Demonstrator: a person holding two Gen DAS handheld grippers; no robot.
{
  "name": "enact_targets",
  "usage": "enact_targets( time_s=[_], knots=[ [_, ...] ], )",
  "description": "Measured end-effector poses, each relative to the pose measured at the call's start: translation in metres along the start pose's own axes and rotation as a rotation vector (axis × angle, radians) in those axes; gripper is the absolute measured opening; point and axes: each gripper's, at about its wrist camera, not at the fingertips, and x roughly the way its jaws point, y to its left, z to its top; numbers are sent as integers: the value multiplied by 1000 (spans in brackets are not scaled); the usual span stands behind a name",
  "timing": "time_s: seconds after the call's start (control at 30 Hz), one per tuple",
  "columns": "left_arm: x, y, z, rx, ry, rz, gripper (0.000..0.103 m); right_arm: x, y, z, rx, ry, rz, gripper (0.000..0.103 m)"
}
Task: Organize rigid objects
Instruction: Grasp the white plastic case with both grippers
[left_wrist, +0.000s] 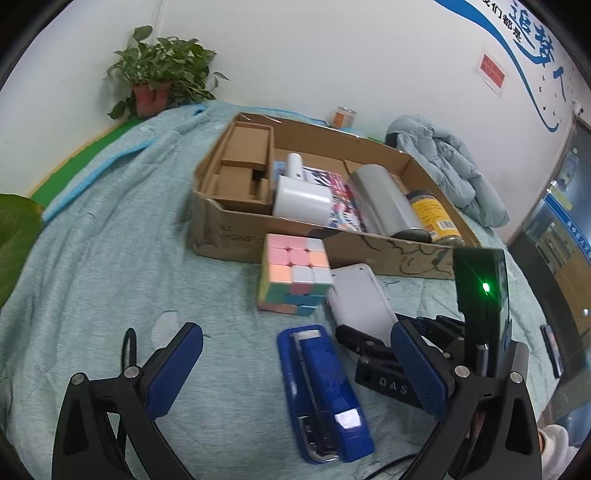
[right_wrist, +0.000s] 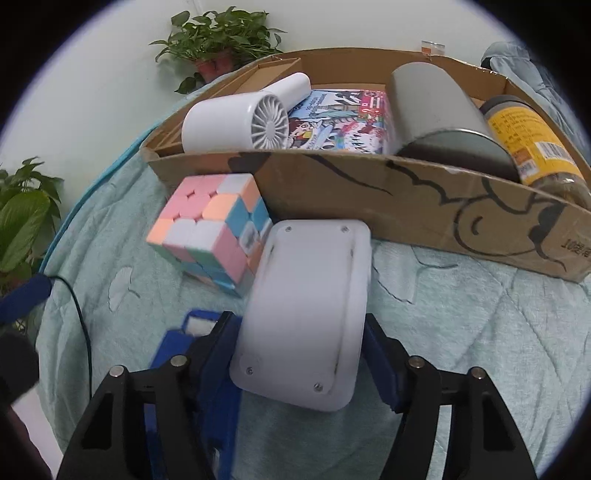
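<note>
Only left view shows blue stapler (left_wrist: 325, 391), left tool (left_wrist: 295, 369) apart, right tool (right_wrist: 301, 354) clamped on white device (right_wrist: 310, 310).

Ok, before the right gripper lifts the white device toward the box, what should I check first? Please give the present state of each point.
1. White device lies between the right gripper's fingers: ok.
2. Pads press firmly on its edges: cannot tell, they are blurred.
3. Cube is clear of the device: not ok, it sits right against the device's far left corner and may get nudged.
4. Left gripper is out of the way: ok, it hangs open over the blue stapler, to the side.
5. Cardboard box has room: probably ok, the book inside is partly uncovered.
</note>
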Motion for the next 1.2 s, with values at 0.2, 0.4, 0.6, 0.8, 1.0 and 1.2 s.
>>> enact_targets(
  time_s=[0.2,0.4,0.6,0.8,1.0,1.2],
  knots=[
    [28,-36,-2,23,137,-168,102,-34,-37,-44,37,-5,-27,63],
    [50,-98,-19,97,274,-348,100,-67,-54,-88,69,-11,6,63],
    [72,-117,-36,58,412,-435,80,-91,-64,-105,88,-100,27,64],
    [89,-110,-51,-51,501,-502,59,-103,-50,-120,-40,-185,22,76],
    [102,-118,-58,-20,518,-460,41,-96,-35,-114,-106,-167,-70,76],
    [102,-121,-61,8,486,-454,32,-86,-29,-116,-122,-129,-169,66]
  ],
)
